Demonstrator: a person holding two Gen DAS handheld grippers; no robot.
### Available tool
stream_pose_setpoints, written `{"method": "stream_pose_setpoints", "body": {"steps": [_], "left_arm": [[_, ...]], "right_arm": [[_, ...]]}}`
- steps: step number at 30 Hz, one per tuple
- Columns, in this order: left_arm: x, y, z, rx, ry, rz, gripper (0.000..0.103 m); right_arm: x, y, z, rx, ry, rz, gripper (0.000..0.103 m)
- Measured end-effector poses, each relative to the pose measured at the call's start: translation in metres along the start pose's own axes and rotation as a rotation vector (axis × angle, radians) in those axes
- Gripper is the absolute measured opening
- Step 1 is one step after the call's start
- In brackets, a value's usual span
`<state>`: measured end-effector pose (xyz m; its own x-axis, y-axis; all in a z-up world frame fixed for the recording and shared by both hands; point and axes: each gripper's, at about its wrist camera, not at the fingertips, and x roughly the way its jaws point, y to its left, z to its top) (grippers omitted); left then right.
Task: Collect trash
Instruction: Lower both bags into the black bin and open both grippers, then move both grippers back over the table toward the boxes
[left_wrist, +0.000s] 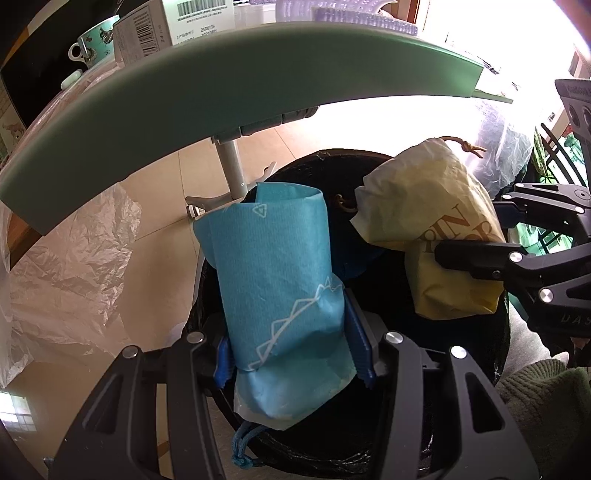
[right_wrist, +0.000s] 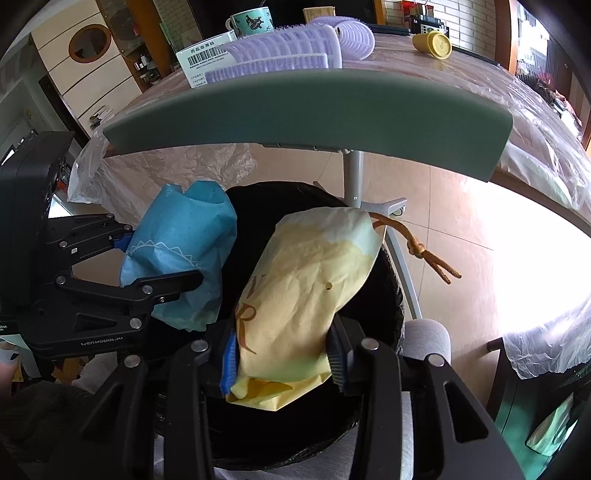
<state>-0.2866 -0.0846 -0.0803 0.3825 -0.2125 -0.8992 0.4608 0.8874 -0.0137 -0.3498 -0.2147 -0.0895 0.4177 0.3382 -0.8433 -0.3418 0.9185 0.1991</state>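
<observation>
Left tongs (left_wrist: 291, 354): clamped on our blue bag (left_wrist: 280, 280); over black bin (left_wrist: 491, 354)
Right tongs (right_wrist: 282, 354): clamped on our yellow bag (right_wrist: 306, 291); blue bag at 10 o'clock
Progress: we judge both collected; release left

A home dining room: plastic-covered tabletop (right_wrist: 461, 85), patterned teacup (right_wrist: 251, 20) at 12 o'clock, cabinets (right_wrist: 92, 66) at 10, tiled floor (right_wrist: 461, 236).
</observation>
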Motion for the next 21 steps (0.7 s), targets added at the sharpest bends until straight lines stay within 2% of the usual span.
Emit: {"method": "stream_pose_setpoints", "body": {"steps": [2, 3, 4, 5, 6, 7, 12, 16, 17, 18, 21], "left_arm": [[0.002, 0.003, 0.0, -0.006, 0.011, -0.013, 0.055], [0.004, 0.004, 0.0, -0.007, 0.014, -0.021, 0.061], [0.004, 0.006, -0.001, -0.014, 0.014, -0.021, 0.065], [0.003, 0.009, -0.001, -0.025, 0.008, -0.02, 0.076], [0.001, 0.01, -0.002, -0.032, 0.001, -0.024, 0.081], [-0.002, 0.012, -0.003, -0.037, -0.007, -0.032, 0.082], [-0.03, 0.019, -0.005, -0.076, -0.066, -0.045, 0.082], [-0.08, 0.03, 0.004, -0.133, -0.187, -0.087, 0.082], [-0.097, 0.035, 0.009, -0.151, -0.229, -0.107, 0.085], [-0.108, 0.039, 0.014, -0.165, -0.256, -0.115, 0.094], [-0.132, 0.053, 0.035, -0.219, -0.339, -0.137, 0.096]], "right_arm": [[-0.001, -0.002, 0.0, 0.012, -0.002, -0.011, 0.042], [-0.002, -0.005, 0.0, 0.026, -0.007, -0.021, 0.046], [-0.004, -0.005, -0.001, 0.034, -0.009, -0.024, 0.059], [-0.007, -0.006, -0.001, 0.043, -0.021, -0.028, 0.066], [-0.014, -0.008, -0.002, 0.053, -0.046, -0.042, 0.076], [-0.02, -0.008, -0.002, 0.054, -0.065, -0.054, 0.081], [-0.053, -0.004, 0.0, 0.034, -0.149, -0.093, 0.084], [-0.084, 0.006, 0.011, 0.017, -0.259, -0.1, 0.095], [-0.09, 0.007, 0.016, 0.014, -0.285, -0.106, 0.096], [-0.097, 0.01, 0.023, 0.015, -0.319, -0.103, 0.098], [-0.096, 0.017, 0.044, 0.02, -0.357, -0.091, 0.099]]}}
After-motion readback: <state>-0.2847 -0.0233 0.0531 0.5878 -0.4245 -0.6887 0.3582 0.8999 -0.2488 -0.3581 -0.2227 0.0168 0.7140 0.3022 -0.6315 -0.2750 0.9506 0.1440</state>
